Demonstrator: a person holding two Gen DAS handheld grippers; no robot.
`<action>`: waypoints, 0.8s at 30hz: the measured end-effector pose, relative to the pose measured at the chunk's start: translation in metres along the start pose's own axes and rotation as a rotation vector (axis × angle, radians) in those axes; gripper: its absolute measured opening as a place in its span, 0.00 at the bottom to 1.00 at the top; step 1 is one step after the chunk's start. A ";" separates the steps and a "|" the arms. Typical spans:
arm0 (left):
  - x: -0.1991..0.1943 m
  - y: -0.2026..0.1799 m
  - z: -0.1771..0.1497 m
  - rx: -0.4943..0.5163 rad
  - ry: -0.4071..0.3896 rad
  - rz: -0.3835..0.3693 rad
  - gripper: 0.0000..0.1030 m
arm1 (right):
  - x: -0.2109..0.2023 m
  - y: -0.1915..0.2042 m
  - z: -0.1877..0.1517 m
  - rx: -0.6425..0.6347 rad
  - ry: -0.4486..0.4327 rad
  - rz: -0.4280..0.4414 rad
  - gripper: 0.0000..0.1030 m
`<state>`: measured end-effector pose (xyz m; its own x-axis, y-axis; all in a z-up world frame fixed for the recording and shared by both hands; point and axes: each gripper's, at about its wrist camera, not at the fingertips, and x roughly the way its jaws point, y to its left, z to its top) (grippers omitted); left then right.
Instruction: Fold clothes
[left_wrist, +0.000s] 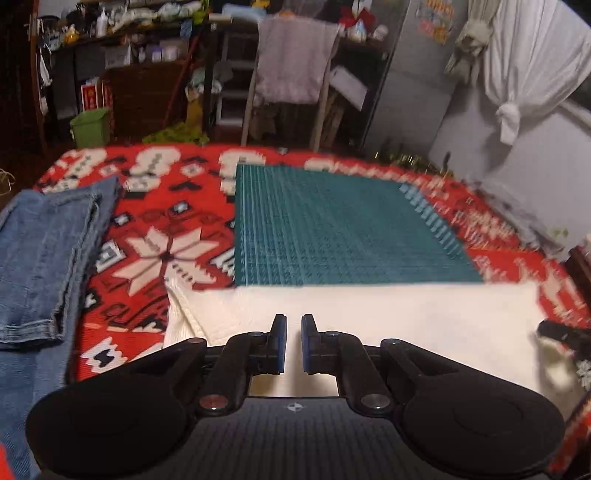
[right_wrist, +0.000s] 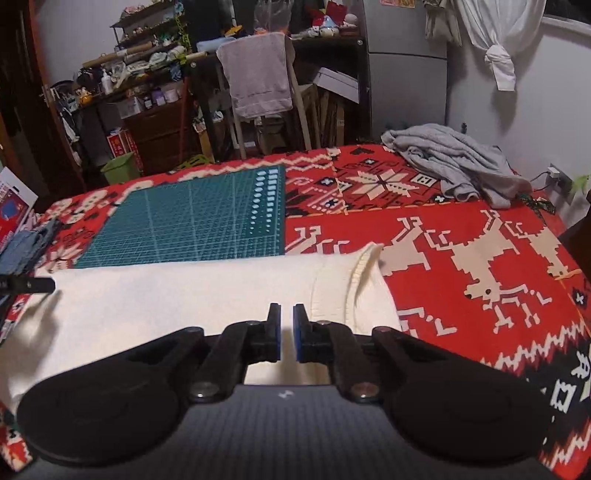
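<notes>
Cream sweater (left_wrist: 369, 317) lies flat across the near edge of a worktop covered by a red patterned cloth (left_wrist: 166, 206), just in front of a green cutting mat (left_wrist: 332, 229). Left tongs (left_wrist: 293, 343) and right tongs (right_wrist: 286, 332) hover over it, each slightly open and empty. Jeans (left_wrist: 44, 251) lie left, a grey garment (right_wrist: 461, 166) far right.

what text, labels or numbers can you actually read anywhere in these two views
None can be read.
Red and white box on the floor beside the green bin: printing too small.
Red and blue carton at the left edge: print blurred.
Colourful stickers on the grey fridge: blurred.
Teal cutting mat: only grid lines and shapes show, no legible numbers.
</notes>
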<state>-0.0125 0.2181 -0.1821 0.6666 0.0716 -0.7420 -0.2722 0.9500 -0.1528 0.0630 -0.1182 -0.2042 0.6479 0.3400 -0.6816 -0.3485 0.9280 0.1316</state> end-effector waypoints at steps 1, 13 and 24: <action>0.001 0.001 -0.005 0.006 -0.001 0.002 0.08 | 0.002 -0.002 -0.002 0.001 0.009 -0.003 0.07; -0.047 0.007 -0.055 0.056 0.018 -0.019 0.07 | -0.027 -0.018 -0.034 -0.050 0.017 0.017 0.04; -0.060 -0.007 -0.056 0.062 -0.006 -0.088 0.07 | -0.037 0.018 -0.024 -0.095 -0.011 0.082 0.09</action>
<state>-0.0895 0.1900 -0.1736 0.6900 -0.0111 -0.7238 -0.1695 0.9696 -0.1765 0.0165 -0.1178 -0.1933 0.6216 0.4164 -0.6635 -0.4628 0.8786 0.1177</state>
